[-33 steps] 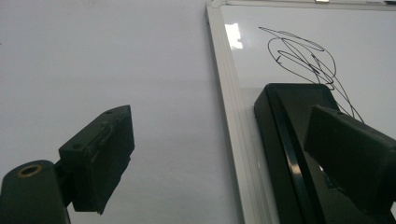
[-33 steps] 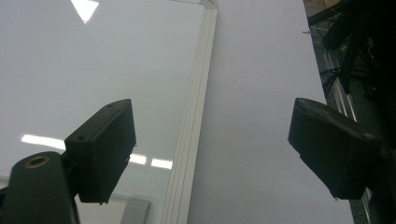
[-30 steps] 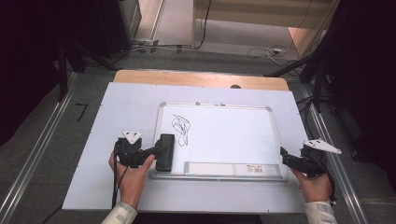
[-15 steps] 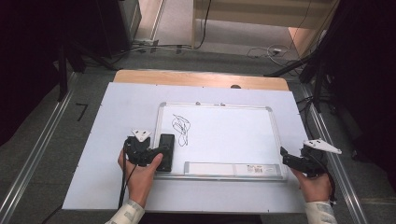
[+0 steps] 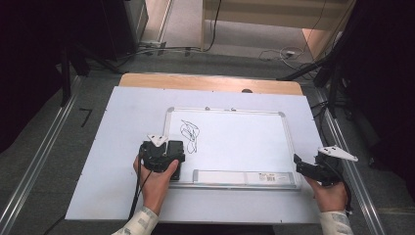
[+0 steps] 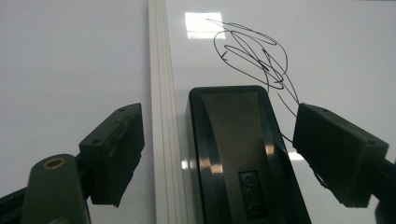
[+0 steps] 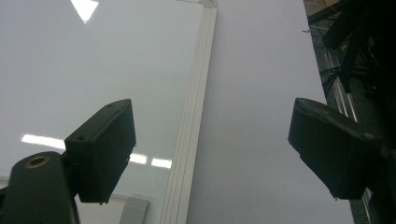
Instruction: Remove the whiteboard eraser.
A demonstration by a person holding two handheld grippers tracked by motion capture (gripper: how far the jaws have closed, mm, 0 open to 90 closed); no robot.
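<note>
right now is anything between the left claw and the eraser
Nothing visible. The left claw already straddles the eraser, its jaws just closing but not yet touching. The whiteboard frame runs between the eraser and the left jaw.

I read one mark: "deli", embossed on the black eraser [image 6: 243, 154] lying on the whiteboard [image 6: 336, 42].

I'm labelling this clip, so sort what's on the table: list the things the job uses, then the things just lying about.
In use:
- black rectangular whiteboard eraser, between the left gripper jaws, which have just been closing
- white metal-framed whiteboard
- black marker scribble

Lying about:
- white sheet covering the table
- right gripper, open over the whiteboard's edge
</note>
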